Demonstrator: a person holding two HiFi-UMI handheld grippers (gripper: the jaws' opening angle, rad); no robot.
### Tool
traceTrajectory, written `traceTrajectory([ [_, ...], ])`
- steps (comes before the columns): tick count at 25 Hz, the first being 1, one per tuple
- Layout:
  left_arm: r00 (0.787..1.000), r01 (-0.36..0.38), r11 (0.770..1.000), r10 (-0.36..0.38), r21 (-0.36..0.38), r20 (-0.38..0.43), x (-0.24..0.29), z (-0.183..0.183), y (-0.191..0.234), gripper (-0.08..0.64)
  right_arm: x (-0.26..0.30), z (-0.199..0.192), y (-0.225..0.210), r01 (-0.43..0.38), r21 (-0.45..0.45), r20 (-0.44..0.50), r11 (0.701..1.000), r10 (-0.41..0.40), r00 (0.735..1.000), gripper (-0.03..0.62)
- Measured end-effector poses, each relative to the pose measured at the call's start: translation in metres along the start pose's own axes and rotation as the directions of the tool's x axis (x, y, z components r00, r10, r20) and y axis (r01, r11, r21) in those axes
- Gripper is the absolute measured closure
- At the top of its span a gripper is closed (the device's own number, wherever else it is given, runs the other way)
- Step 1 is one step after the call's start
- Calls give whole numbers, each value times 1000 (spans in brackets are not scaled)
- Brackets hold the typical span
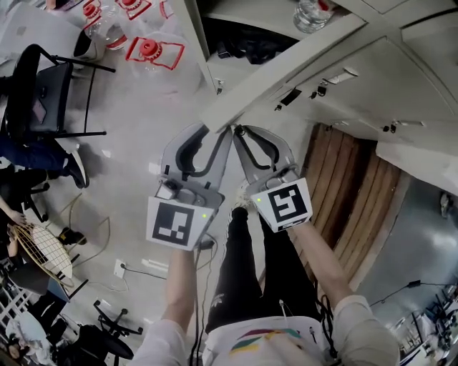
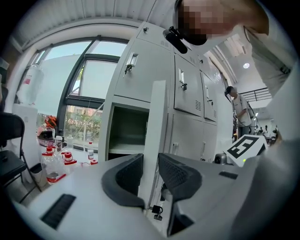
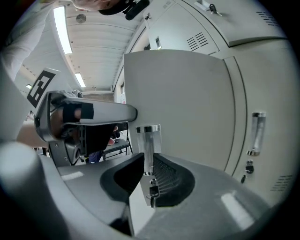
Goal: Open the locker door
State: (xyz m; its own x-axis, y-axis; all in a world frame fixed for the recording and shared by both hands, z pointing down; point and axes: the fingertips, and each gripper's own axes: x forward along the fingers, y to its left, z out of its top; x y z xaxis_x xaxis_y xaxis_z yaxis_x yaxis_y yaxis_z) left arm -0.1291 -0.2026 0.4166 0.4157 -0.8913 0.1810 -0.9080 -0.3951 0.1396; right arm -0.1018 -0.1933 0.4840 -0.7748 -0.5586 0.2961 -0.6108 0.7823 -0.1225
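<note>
We are holding 1 locker door (image 1: 286, 71), which is standing swung out from the bank of lockers with its free edge pointing at us. Our right tool (image 1: 242, 133) is clenching the door's 1 clear bar handle (image 3: 149, 143). In the right gripper view its 2 pads are pressing the bar from either side, and 1 key (image 3: 152, 191) is hanging in the lock just below. Our left tool (image 1: 218, 133) is grasping the door's free edge, and in the left gripper view the thin panel is filling the gap between its 2 jaws. The 2 tools are sitting just beside each other, and each is carrying 1 marker cube (image 1: 174, 223). Behind the door, 1 open compartment (image 2: 125, 131) is showing dark. In the right gripper view 1 neighbouring closed door (image 3: 262, 93) is showing its own handle. Farther out, 1 black chair (image 1: 43, 93) is standing on the floor to our left, and 1 clear bottle (image 1: 312, 14) is showing at the top edge of the head view. 1 other person (image 2: 240, 110) is standing far down the row.
</note>
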Motion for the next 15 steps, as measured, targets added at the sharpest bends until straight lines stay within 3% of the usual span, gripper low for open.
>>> traceTrajectory([
  [4,1000,-16,1000,16,-7,-3,-3,-5,-8,449,-31,-9,-18,62,62,-9,996,-61,998,543],
  [8,994,-30,997,37,-70,101,-2,1,-18,448,-66,-10,-30,101,57,1,993,-102,995,543],
  [10,993,-47,995,56,-85,107,-4,0,-28,449,-85,-10,-35,125,57,8,991,-125,992,543],
  [15,1000,-17,999,16,48,23,-5,-13,-74,459,-127,-11,-37,168,69,35,983,-171,985,543],
])
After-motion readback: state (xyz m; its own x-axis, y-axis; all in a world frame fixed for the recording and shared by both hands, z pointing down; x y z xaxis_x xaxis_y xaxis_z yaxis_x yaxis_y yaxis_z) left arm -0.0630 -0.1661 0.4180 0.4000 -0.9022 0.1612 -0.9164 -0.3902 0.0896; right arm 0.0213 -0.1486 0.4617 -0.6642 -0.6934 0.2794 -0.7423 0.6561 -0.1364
